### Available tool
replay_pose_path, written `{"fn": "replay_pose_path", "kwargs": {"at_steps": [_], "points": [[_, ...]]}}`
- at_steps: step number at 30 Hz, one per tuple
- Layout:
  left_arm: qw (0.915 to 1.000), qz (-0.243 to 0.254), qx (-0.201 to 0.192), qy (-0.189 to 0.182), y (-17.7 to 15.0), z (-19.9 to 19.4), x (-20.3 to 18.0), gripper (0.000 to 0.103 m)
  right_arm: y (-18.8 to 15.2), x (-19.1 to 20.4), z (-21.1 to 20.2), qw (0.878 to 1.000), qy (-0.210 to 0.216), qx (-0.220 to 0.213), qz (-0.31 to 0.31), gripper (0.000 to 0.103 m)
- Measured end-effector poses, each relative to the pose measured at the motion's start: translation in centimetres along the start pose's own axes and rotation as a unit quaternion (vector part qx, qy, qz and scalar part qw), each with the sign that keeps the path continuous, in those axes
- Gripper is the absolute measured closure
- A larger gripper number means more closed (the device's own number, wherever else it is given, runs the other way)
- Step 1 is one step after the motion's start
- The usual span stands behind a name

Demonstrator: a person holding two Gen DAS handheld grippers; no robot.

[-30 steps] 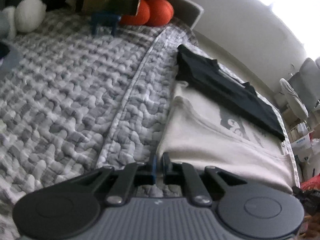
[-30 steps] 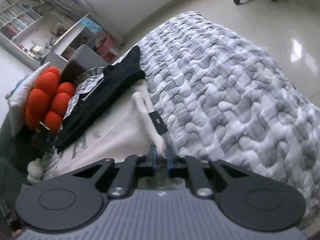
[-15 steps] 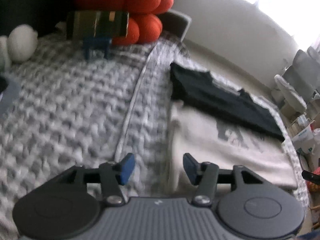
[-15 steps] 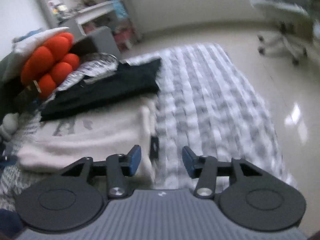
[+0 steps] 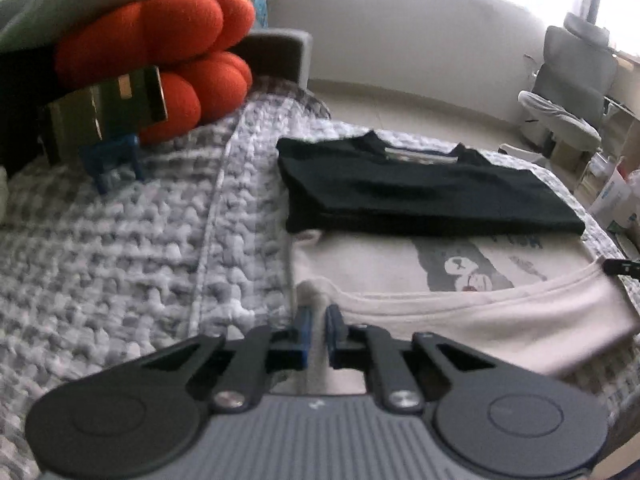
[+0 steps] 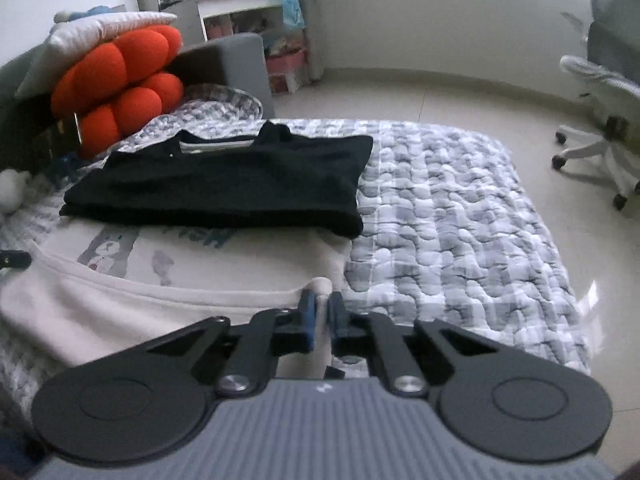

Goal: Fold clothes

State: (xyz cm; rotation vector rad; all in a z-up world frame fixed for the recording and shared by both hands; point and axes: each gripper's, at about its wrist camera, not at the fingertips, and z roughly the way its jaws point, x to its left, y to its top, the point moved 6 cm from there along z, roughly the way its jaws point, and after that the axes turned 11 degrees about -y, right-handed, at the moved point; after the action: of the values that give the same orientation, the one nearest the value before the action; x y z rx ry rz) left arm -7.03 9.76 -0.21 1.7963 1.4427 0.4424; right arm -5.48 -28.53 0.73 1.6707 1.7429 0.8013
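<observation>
Left gripper [image 5: 318, 314] jaws together, pinching a bunched corner of the white t-shirt [image 5: 440, 312] at its near left edge. Right gripper [image 6: 323, 307] likewise clamped on the shirt's [image 6: 132, 300] near right corner. Fabric sticks up as a small nub between each pair of blue pads.

White t-shirt lies flat on the grey-white quilt [image 5: 120, 240], near hem folded up over the printed front, so a hem band crosses the graphic. Folded black t-shirt [image 5: 400, 188] lies across the white shirt's far end, overlapping it.

Left view only: a gold-green box [image 5: 104, 108] on a blue stand [image 5: 114, 160] in front of the orange cushion [image 5: 160, 40]; the right gripper's tip [image 5: 622, 266] pokes in at the right edge by the hem; cluttered items at far right, too blurred to name.

Right view only: white shelf unit [image 6: 248, 12] with bins, tiled floor [image 6: 460, 100], office chair on castors [image 6: 592, 120], grey headboard [image 6: 232, 60], the quilt's right side [image 6: 460, 220] hanging to the floor; the left gripper's tip [image 6: 14, 259] at the left edge. Orange cushion [image 6: 116, 80] and black shirt [image 6: 224, 180] show in both.
</observation>
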Motion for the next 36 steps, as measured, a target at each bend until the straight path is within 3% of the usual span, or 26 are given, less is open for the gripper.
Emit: {"fn": "replay_pose_path", "kwargs": {"at_steps": [8, 17, 21, 25, 31, 36], "points": [[0.9975, 0.050, -0.050, 0.001, 2.4, -1.7, -1.4, 0.096, 1.7, -0.2, -2.8, 0.998, -0.019, -0.060, 0.017, 0.098], [0.9995, 0.021, -0.010, 0.022, 1.0, 2.6, 0.4, 0.091, 0.3, -0.1, 1.5, 0.998, -0.056, -0.017, 0.017, 0.098], [0.9995, 0.018, -0.014, 0.020, 1.0, 2.5, 0.6, 0.089, 0.0, -0.3, 1.5, 0.998, -0.059, -0.019, 0.024, 0.097], [0.9994, 0.019, -0.019, 0.021, 1.3, 2.2, 0.6, 0.080, 0.0, -0.5, 1.6, 0.998, -0.060, -0.015, 0.028, 0.097], [0.9996, -0.001, -0.015, 0.026, 1.6, 1.8, 1.3, 0.078, 0.1, -0.8, 1.2, 0.996, -0.073, -0.015, 0.042, 0.097], [0.9984, -0.024, -0.032, 0.040, 2.3, 0.2, 2.3, 0.068, -0.2, -2.5, 0.0, 0.994, -0.094, -0.019, 0.060, 0.097]]}}
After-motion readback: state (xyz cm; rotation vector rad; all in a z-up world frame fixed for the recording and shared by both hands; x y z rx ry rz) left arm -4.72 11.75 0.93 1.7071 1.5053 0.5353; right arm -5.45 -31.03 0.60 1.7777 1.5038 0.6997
